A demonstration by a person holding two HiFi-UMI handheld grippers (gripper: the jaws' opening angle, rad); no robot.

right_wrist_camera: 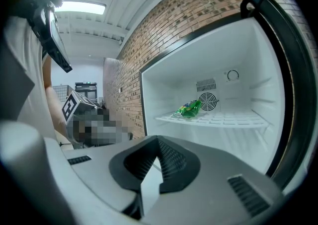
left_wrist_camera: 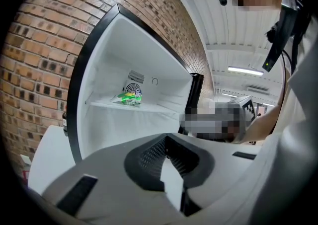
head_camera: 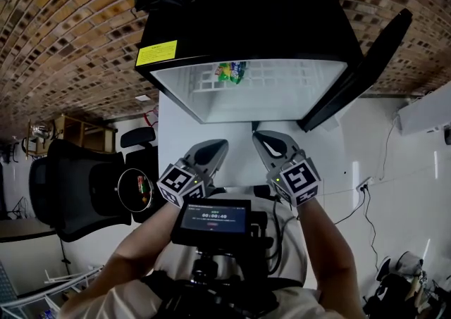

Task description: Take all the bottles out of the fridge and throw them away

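L tool (head_camera: 211,152) closed, empty | R tool (head_camera: 271,145) closed, empty | fridge (head_camera: 296,29) open

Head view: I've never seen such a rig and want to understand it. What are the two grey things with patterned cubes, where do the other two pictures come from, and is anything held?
They are hand-held tools: the left gripper and the right gripper. The patterned cubes are part of them. The head view comes from a camera on the wearer's head, looking steeply down. The other two pictures come from a camera riding on each gripper, looking along its jaws. Both pairs of jaws are shut and hold nothing. Ahead, on a white table, stands an open fridge. A green packet lies on its shelf; no bottle shows inside.
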